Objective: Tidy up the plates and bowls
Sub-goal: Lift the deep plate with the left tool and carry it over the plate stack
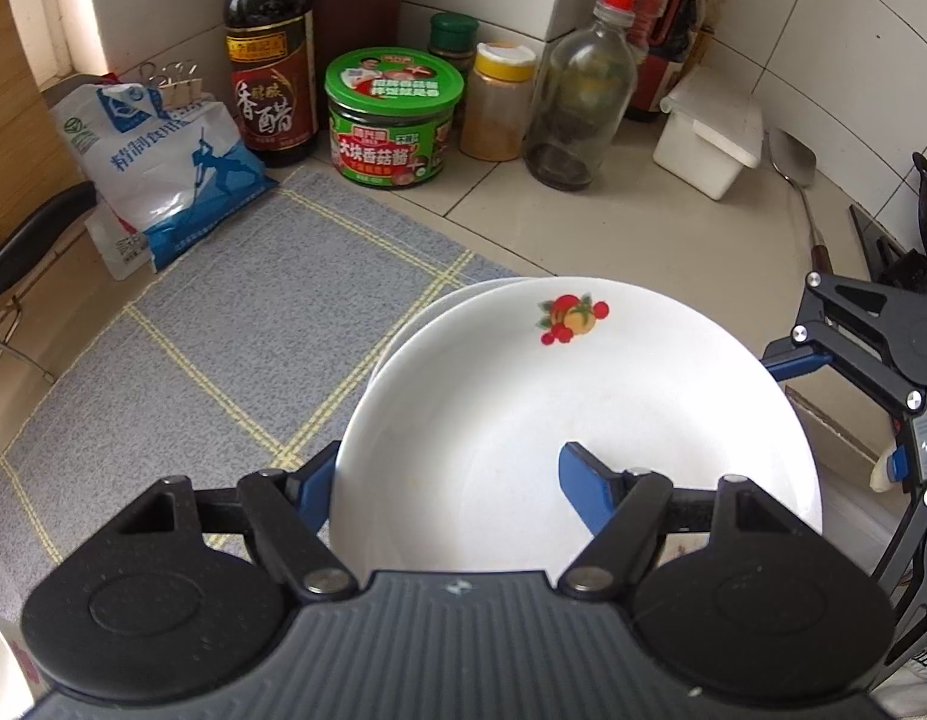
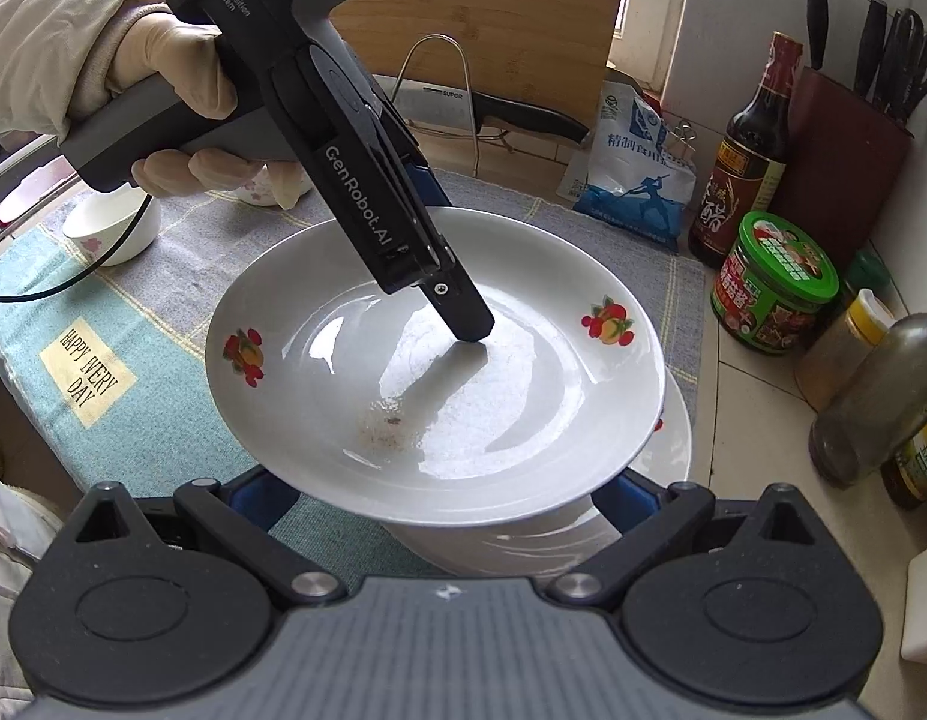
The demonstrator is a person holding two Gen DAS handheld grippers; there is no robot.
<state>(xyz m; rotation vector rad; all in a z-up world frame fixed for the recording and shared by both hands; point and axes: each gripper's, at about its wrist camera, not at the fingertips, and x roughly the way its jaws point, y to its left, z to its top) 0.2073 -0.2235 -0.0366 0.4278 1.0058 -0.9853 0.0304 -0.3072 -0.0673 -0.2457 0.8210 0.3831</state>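
Two white fruit-printed ceramic plates (image 2: pixel 439 360) nearly nested: with left gripper (image 1: pixel 451 480) pinching the top rim and right gripper (image 2: pixel 445 498) spread, lower level and centred.

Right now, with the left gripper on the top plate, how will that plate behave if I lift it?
The top plate looks glazed and glossy, so probably slippery. It seems rigid ceramic, likely chippable against the plate below. Held at one rim by the left gripper, it may sag or tilt.
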